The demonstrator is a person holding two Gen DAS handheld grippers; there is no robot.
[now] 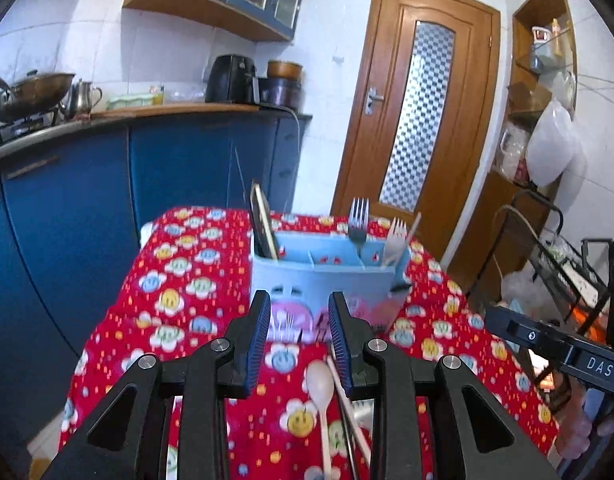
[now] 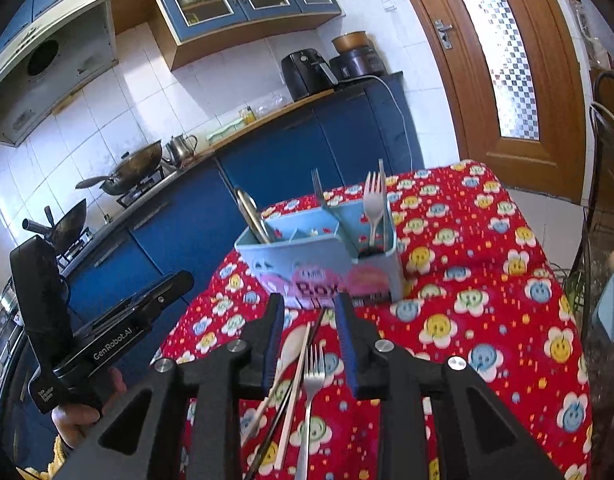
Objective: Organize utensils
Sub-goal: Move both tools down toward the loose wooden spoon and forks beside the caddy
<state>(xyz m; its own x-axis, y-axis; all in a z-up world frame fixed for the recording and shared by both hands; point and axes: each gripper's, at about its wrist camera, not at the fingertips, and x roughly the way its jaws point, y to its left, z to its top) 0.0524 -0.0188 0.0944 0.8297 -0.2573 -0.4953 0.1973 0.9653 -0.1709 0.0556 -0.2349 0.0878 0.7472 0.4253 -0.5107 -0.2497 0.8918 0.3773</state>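
Observation:
A light blue utensil holder (image 1: 327, 276) (image 2: 319, 252) stands on the red flowered tablecloth (image 1: 179, 280) (image 2: 487, 280). It holds a metal fork (image 1: 358, 224) (image 2: 318, 188), a white plastic fork (image 1: 395, 240) (image 2: 374, 208) and a dark flat utensil (image 1: 263, 226) (image 2: 253, 216). On the cloth in front lie a wooden spoon (image 1: 321, 392) (image 2: 285, 364), chopsticks (image 1: 349, 400) (image 2: 297, 376) and a metal fork (image 2: 311, 384). My left gripper (image 1: 299, 344) is open and empty above the cloth, just before the holder. My right gripper (image 2: 310, 344) is open and empty above the loose utensils.
Blue kitchen cabinets (image 1: 107, 184) with a counter, woks and an air fryer (image 1: 231, 80) stand behind the table. A wooden door (image 1: 419, 92) is at the back right. A wire rack (image 1: 567, 264) stands to the table's right. The other gripper (image 1: 555, 344) (image 2: 87, 328) shows in each view.

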